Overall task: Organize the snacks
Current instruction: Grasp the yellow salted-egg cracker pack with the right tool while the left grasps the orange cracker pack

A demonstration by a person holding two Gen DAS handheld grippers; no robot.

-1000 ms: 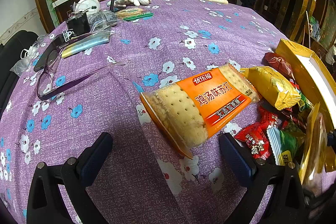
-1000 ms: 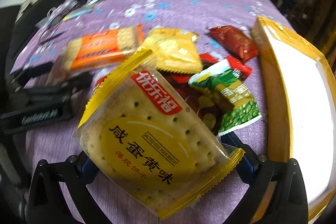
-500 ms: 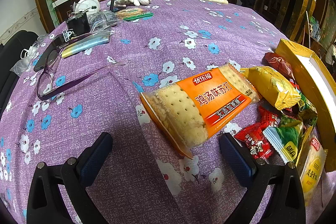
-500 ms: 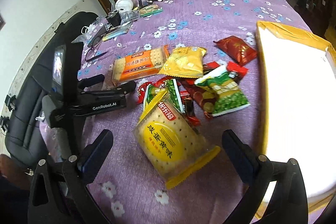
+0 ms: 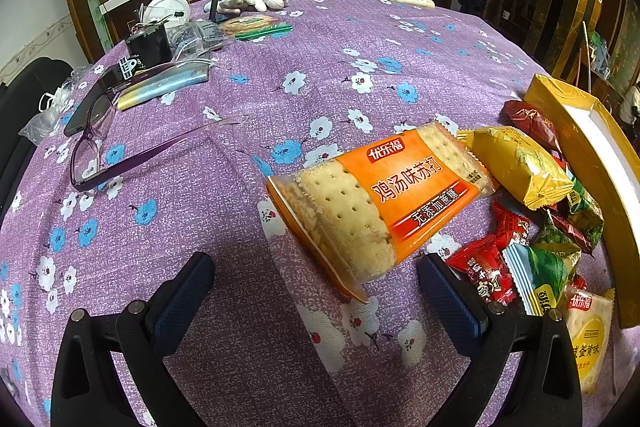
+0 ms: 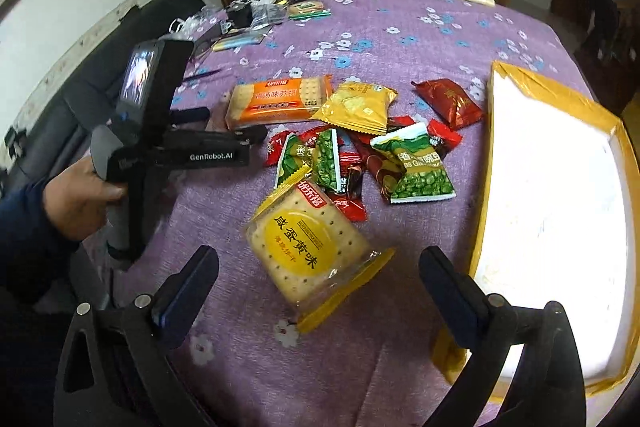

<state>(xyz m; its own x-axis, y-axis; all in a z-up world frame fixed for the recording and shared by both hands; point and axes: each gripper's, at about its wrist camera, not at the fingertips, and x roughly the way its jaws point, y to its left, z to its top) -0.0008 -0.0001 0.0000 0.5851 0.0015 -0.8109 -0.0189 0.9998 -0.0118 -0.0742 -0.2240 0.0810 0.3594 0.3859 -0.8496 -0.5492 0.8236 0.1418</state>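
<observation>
Left claw [image 5: 316, 301]: spread wide and empty, low over the purple flowered tabletop [image 5: 224, 227], its tips either side of the near end of the long orange-banded cracker packet [image 5: 384, 207].
Right claw [image 6: 318, 289]: released, gripping nothing, poised above the square yellow-labelled cracker packet [image 6: 310, 249].
Yellow-labelled cracker packet: flat on the tabletop, at the near edge of the snack heap, just left of the yellow-rimmed white box [image 6: 556, 211].
Orange-banded cracker packet: on the far left of the heap, its far end touching a puffy yellow foil pouch [image 6: 360, 105].
Rest of the heap: green pea bags [image 6: 416, 167], small red wrappers [image 6: 348, 201] and a dark red pouch [image 6: 450, 101], all left of the box.
Box: open, inside blown out white.
Person's hand [image 6: 78, 199]: clasping the left tool's handle.
</observation>
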